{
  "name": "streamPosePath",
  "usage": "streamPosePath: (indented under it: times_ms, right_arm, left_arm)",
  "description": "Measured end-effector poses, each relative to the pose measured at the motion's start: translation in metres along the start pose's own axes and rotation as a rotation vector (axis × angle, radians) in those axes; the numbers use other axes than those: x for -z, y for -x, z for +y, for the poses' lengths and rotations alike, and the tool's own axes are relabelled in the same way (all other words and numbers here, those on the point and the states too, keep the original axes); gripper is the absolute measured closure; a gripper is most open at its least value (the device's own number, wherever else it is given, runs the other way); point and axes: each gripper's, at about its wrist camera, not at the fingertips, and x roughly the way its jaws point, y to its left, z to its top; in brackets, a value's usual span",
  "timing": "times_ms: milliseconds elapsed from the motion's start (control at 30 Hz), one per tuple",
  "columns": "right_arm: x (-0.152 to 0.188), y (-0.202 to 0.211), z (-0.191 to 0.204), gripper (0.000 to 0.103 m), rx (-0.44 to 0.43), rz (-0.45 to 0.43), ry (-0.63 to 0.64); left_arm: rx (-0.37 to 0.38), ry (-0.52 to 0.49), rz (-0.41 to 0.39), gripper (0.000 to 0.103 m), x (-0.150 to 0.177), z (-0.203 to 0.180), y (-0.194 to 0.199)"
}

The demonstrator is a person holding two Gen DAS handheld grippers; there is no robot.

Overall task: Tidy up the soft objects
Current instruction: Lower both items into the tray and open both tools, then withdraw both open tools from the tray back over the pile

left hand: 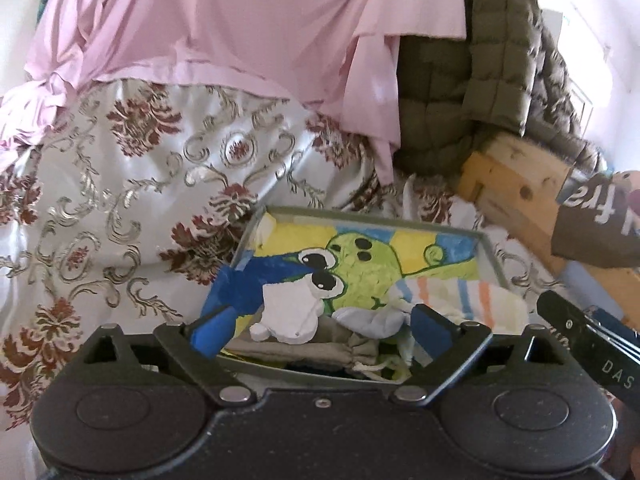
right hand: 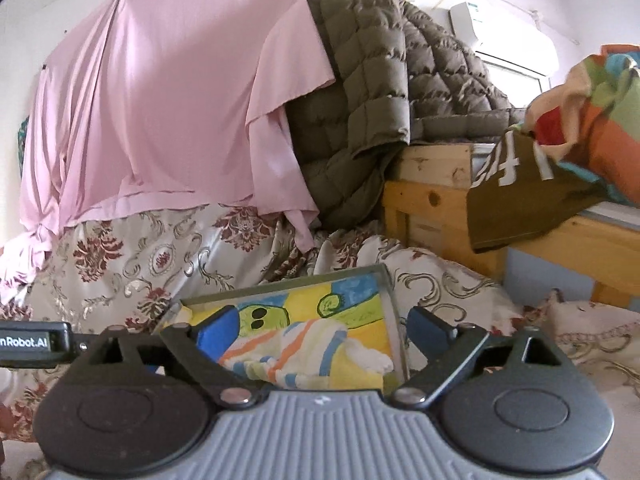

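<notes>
Left wrist view: my left gripper [left hand: 320, 322] is spread wide, pinching nothing; white sock [left hand: 286, 316] and half-hidden grey pouch [left hand: 304, 346] lie between its jaws in the painted tray [left hand: 490, 258]. My right gripper [right hand: 320, 330] gapes empty over the striped cloth [right hand: 288, 354], its near edge cut off.

Before you, the tray [left hand: 490, 254] rests on the patterned cloth [left hand: 100, 208]. In it the striped towel [left hand: 480, 296] lies right, the drawstring pouch [left hand: 320, 346] nearest you, seemingly under other cloths. Behind hangs the sheet [left hand: 240, 20], the quilted jacket [left hand: 500, 80] to its right.
</notes>
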Motion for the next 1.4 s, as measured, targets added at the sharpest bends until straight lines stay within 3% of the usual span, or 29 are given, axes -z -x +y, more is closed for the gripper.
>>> streamPosePath:
  times_ms: [300, 767, 1400]
  right_arm:
    - [0.011, 0.064, 0.008, 0.002, -0.007, -0.041, -0.002]
    - [0.053, 0.152, 0.027, 0.0, -0.033, -0.082, -0.015]
    - [0.09, 0.191, 0.048, 0.0, 0.008, 0.009, 0.021]
  left_arm:
    - [0.015, 0.009, -0.082, 0.003, 0.021, 0.005, 0.062]
    - [0.008, -0.074, -0.171, 0.001, 0.092, 0.022, 0.15]
    - [-0.012, -0.059, -0.18, 0.001, 0.139, 0.057, 0.184]
